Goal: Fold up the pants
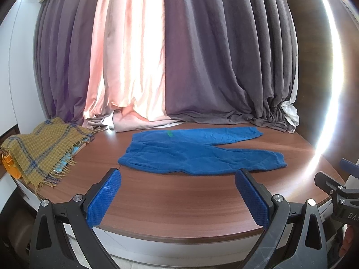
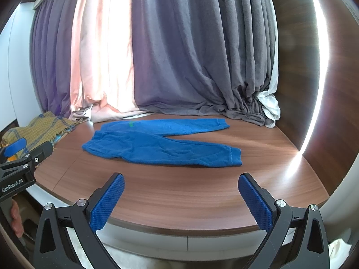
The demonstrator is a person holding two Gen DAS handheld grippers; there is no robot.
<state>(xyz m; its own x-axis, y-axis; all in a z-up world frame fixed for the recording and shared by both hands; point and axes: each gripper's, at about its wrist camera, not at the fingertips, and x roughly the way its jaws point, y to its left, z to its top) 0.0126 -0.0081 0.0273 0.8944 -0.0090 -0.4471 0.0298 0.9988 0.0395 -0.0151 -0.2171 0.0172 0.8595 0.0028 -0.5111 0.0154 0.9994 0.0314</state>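
Blue pants point(image 1: 193, 151) lie flat and spread on the brown wooden table point(image 1: 175, 201), waistband to the left, both legs pointing right and splayed apart; they also show in the right wrist view point(image 2: 161, 143). A small green mark sits near the waistband. My left gripper point(image 1: 178, 198) is open and empty, held over the table's near edge, short of the pants. My right gripper point(image 2: 180, 199) is open and empty, also at the near edge. Each gripper shows at the side of the other's view.
A yellow plaid blanket point(image 1: 42, 150) with fringe lies on the table's left end. Grey and pink curtains point(image 1: 179, 67) hang behind the table and bunch onto its back edge. A dark wall panel point(image 2: 314, 89) stands at the right.
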